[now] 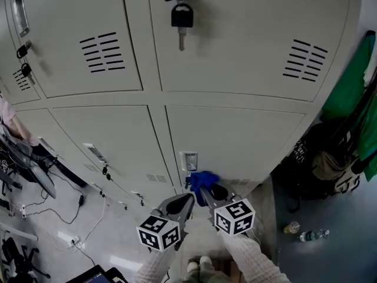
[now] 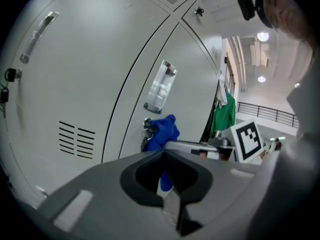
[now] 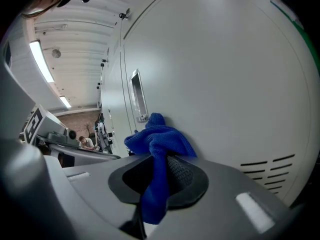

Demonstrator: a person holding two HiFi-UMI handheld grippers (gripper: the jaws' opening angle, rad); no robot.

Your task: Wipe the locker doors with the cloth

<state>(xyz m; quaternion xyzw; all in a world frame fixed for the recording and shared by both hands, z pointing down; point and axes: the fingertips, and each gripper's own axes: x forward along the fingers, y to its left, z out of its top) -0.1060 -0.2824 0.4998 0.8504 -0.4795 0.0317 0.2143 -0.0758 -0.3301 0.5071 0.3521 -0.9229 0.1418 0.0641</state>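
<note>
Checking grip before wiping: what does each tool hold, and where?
Right tool pinches the blue cloth at a bunched fold; left tool is shut on nothing.

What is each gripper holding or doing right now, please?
Left gripper: shut, holding nothing.
Right gripper: shut on the blue cloth.

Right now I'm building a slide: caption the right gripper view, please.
Right gripper shut on a blue cloth, held against a grey locker door beside its handle.

Head view looks steeply down the locker doors; both gripper views face them closely, sharing the blue cloth.
</note>
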